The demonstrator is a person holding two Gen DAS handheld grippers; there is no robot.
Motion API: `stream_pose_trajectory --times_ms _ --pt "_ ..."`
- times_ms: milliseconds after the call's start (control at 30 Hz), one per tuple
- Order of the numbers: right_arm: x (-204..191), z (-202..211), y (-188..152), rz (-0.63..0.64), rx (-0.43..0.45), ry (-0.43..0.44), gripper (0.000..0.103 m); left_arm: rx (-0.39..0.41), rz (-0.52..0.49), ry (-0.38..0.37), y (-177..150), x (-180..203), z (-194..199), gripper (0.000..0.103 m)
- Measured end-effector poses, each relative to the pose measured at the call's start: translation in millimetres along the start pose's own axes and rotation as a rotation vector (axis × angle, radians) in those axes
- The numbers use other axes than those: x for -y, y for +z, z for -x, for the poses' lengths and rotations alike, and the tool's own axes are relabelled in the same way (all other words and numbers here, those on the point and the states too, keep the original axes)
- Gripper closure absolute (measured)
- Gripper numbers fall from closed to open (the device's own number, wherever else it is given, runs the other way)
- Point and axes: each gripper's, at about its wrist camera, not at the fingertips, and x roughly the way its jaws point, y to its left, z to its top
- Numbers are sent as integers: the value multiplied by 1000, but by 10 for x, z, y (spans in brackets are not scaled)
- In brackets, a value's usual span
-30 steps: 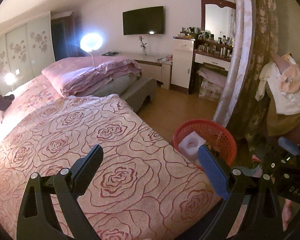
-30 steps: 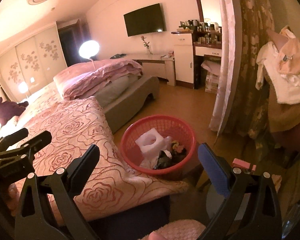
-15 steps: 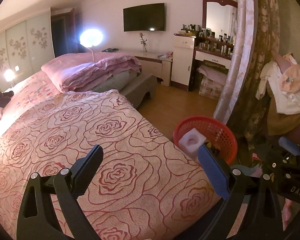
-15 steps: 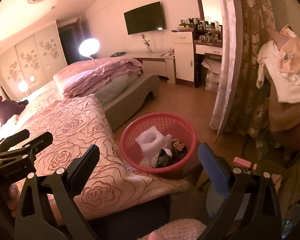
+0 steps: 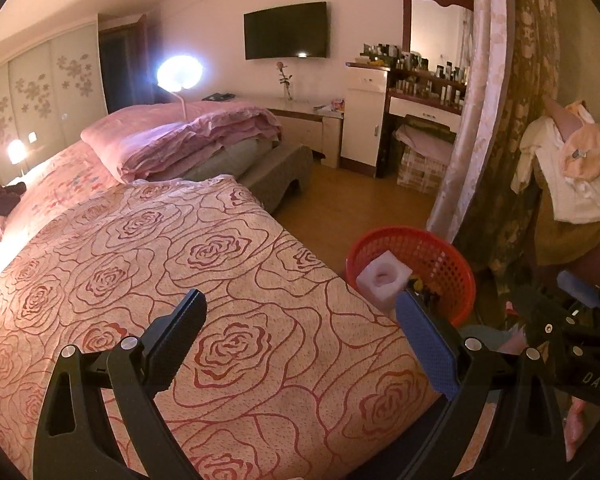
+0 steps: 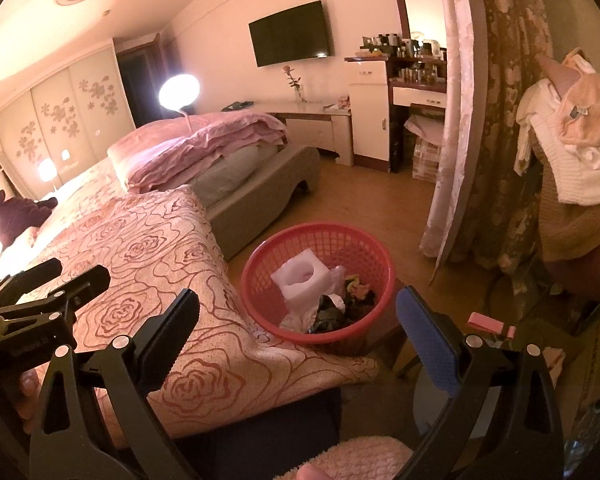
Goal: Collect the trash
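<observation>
Both held wide open and empty: left gripper (image 5: 300,330) above the rose-patterned bedspread (image 5: 148,264), right gripper (image 6: 300,330) over the bed's corner, facing the red basket (image 6: 374,246) beside the bed, white foam block (image 6: 300,276) and crumpled trash (image 6: 340,306) inside.

Basket (image 6: 332,236) on floor right of bed (image 6: 148,248); foam block (image 6: 298,276) inside; dresser (image 6: 384,108) behind.

Both grippers are hanging empty near the red basket (image 6: 316,280): the left gripper (image 5: 300,336) is spreading its jaws wide over the bedspread beside it, and the right gripper (image 6: 300,334) is gaping just in front of it.
</observation>
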Motion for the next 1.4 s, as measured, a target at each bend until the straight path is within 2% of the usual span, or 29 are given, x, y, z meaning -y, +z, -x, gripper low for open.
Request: stream_pose_trajectory --times_ms 1400 --pt "2 -22 -69 -3 -12 -1 7 -10 -8 0 -54 -44 -45 11"
